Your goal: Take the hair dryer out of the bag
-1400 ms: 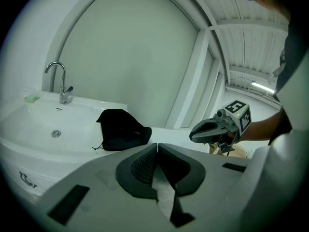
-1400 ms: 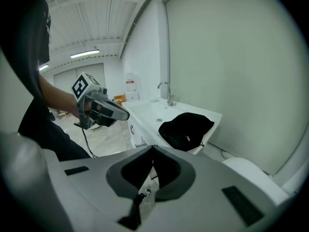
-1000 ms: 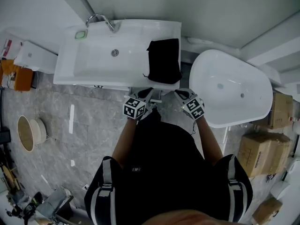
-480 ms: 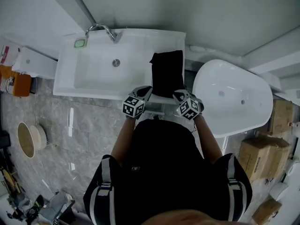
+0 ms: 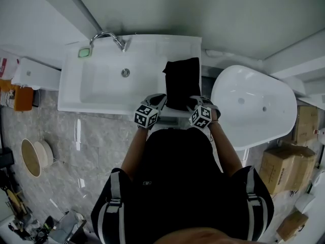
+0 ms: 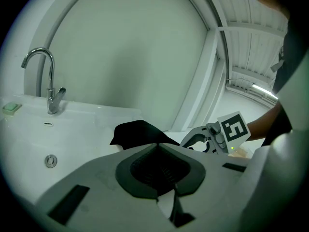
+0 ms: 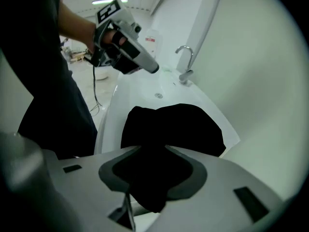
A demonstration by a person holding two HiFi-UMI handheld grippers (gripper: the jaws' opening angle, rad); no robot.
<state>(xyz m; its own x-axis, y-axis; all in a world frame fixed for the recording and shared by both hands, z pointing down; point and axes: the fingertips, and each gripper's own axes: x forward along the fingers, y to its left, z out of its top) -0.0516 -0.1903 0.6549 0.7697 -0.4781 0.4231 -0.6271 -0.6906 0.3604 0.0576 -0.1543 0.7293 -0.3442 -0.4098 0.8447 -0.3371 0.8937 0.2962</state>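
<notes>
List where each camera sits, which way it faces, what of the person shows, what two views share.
Head view: on the head, steeply down at sink and black bag; torso, forearms show.
Left gripper view: on the shut left gripper, facing the faucet across the sink; right gripper shows.
Right gripper view: down onto the bag, which lies between its just-opening jaws; left hand shows.
Shared: both gripper views see bag and faucet.

The person wears a black top (image 5: 177, 179) with white-striped short sleeves (image 5: 115, 207).
</notes>
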